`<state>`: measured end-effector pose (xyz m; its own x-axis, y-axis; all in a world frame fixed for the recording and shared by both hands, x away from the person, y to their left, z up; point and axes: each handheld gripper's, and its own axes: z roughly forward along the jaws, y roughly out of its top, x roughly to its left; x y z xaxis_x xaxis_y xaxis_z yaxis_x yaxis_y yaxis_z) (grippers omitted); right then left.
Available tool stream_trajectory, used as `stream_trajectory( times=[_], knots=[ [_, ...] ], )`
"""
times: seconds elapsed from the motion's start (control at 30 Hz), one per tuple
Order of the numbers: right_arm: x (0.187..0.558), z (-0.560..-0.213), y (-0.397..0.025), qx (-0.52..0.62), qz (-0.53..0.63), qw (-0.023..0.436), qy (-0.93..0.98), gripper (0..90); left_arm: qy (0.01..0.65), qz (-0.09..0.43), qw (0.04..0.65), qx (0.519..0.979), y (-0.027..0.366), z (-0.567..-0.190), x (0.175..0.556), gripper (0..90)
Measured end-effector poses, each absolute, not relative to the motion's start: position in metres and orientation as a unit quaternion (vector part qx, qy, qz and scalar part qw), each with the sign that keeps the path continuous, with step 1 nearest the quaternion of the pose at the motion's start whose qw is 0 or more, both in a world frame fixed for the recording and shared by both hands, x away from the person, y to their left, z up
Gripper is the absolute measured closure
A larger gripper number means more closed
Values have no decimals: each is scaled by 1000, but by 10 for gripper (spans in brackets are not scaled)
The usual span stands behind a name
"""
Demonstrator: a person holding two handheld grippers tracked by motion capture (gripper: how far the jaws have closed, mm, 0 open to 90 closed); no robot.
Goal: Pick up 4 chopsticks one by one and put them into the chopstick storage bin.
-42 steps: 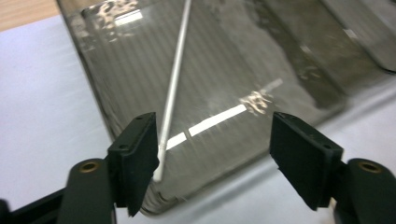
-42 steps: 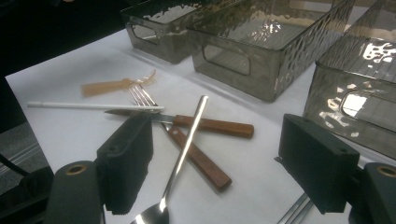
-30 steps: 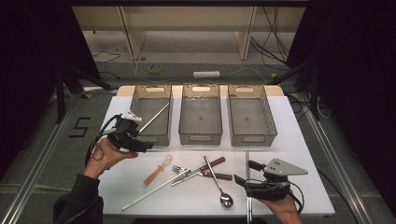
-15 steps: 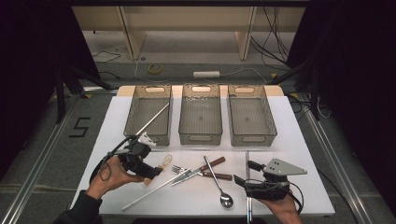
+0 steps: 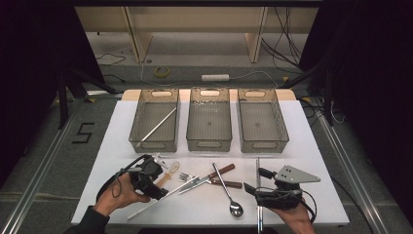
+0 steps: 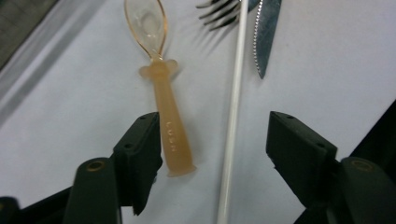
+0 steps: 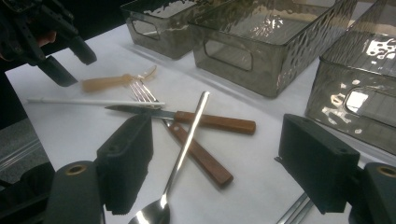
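Left gripper has dropped, jaws wide, astride the amber spoon; right gripper gapes unmoved

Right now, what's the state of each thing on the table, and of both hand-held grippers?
Left hand-held gripper: open, astride the amber spoon's handle and the white stick.
Right hand-held gripper: open, holding nothing.
Amber spoon: flat on the table.
White stick: flat on the table.
Left bin: holds one long stick.
Middle bin: empty.
Right bin: empty.
Metal spoon: lying across the knife and fork handles.
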<state>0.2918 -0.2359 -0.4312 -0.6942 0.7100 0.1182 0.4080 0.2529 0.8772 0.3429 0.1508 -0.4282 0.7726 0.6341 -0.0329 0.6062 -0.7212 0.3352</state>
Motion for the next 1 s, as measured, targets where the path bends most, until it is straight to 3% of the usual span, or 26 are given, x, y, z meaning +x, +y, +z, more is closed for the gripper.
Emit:
stream_trajectory(
  times=[0.53, 1.0],
  knots=[
    [292, -432, -236, 359, 494, 152, 777, 272, 314, 18, 128, 940, 147, -445, 336, 617],
    [292, -432, -235, 358, 493, 151, 779, 271, 311, 13, 109, 944, 147, -456, 336, 738]
  ],
)
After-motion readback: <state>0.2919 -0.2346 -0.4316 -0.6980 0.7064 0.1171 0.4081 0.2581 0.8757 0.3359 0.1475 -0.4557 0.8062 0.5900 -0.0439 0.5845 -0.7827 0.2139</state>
